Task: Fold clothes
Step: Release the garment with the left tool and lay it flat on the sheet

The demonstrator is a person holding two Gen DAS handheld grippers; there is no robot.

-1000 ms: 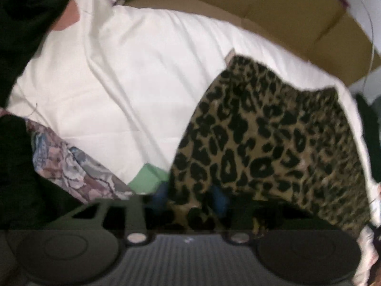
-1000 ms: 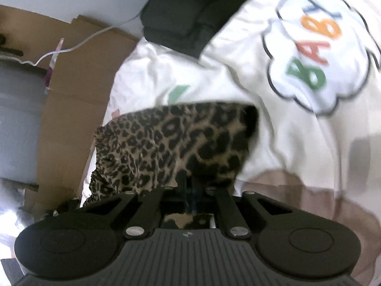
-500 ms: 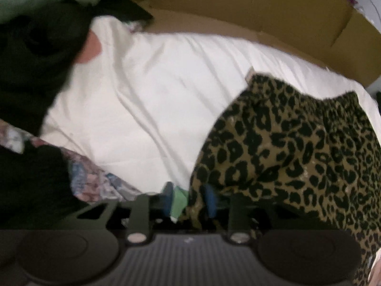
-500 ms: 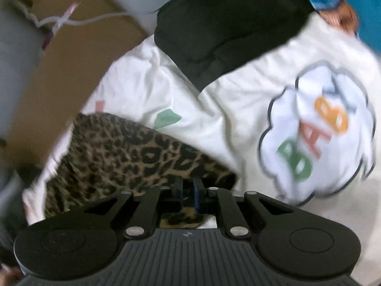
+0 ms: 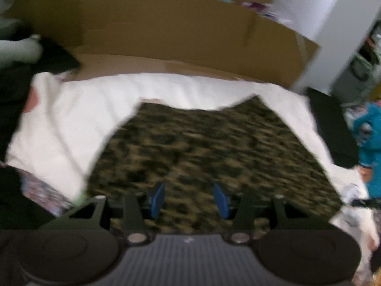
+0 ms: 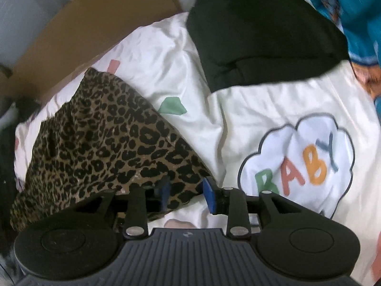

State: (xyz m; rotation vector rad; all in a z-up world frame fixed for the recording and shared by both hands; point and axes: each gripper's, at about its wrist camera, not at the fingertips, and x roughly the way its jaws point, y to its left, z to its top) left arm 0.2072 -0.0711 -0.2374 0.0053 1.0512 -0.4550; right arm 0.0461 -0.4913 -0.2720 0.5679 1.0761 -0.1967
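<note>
Leopard garment (image 6: pixel 102 143) lies spread flat on the white sheet (image 6: pixel 166 52), between the cardboard (image 6: pixel 95 19) at the far side and both grippers at the near edge. Left gripper (image 5: pixel 188 199): jaws opening, pads clear of the cloth, which shows beneath the gap. Right gripper (image 6: pixel 185 191): jaws opening over the garment's near corner; cloth sits between the pads, apparently not pinched. Judgement: the piece has been laid out so its edges can be taken for a fold, and both tongs are letting go. Left view is motion-blurred, so the print and hem detail cannot be confirmed there; it does show the full outline. Right view alone shows the black pile (image 6: pixel 262 31) and the "BABY" print (image 6: pixel 297 162).
</note>
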